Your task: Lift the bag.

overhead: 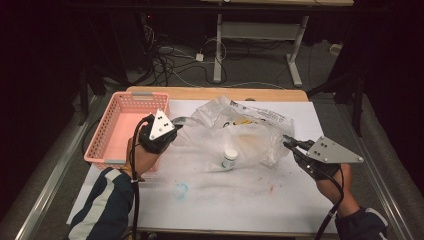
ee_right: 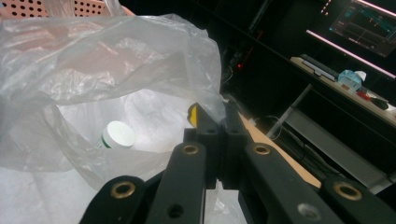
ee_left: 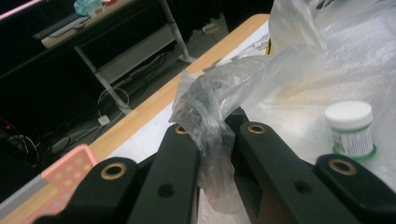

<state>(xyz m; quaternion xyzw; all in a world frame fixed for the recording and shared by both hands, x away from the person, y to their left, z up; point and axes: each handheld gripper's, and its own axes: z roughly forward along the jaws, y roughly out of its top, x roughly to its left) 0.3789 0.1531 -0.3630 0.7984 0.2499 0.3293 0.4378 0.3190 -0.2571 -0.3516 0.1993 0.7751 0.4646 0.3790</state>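
Tongs are clamping both ends of a bag [overhead: 245,132]: left tongs [overhead: 181,121] beside the basket [overhead: 111,127], right tongs [overhead: 289,141] opposite. Thin, slippery film is sagging around a jar [overhead: 230,158]; bunched edges are gripping best.
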